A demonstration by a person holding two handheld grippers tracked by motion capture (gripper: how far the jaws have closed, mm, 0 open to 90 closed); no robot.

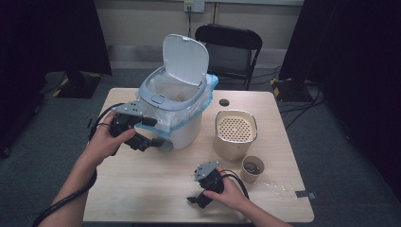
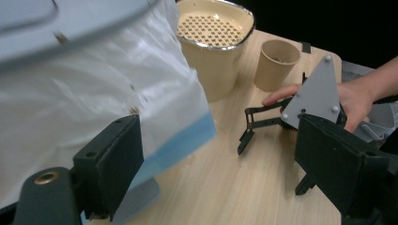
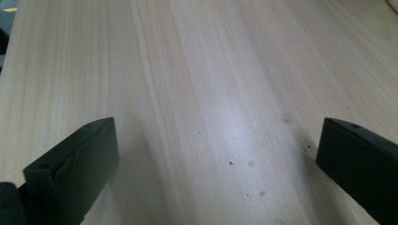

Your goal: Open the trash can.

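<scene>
Table (image 1: 156,189): pale wood grain, and its near edge is running out of the high view.

Bin (image 1: 187,130): white body with a grey rim, standing at the table's far left. Its hinged lid (image 1: 187,59) is standing upright and open. In the left gripper view the rim is blurring and the top and left are being cut off.

Bag (image 2: 94,93): thin, crinkled white film with a blue hem, lining the bin and draping over its outside. It is hiding whatever is lying inside.

Cream container (image 1: 235,142): rounded and glossy, sitting right of the bin. A perforated insert (image 1: 235,127) is covering its interior.

Paper cup (image 1: 252,169): holding something dark that I cannot identify.

Left gripper (image 1: 155,141): hanging at the bin's lower front by the blue hem. Its jaws are standing apart, narrower than the right's, and the pads are pressing on nothing.

Right gripper (image 1: 195,202): resting near the front edge, well away from the bin, with its jaws gaping wide over bare wood.
</scene>
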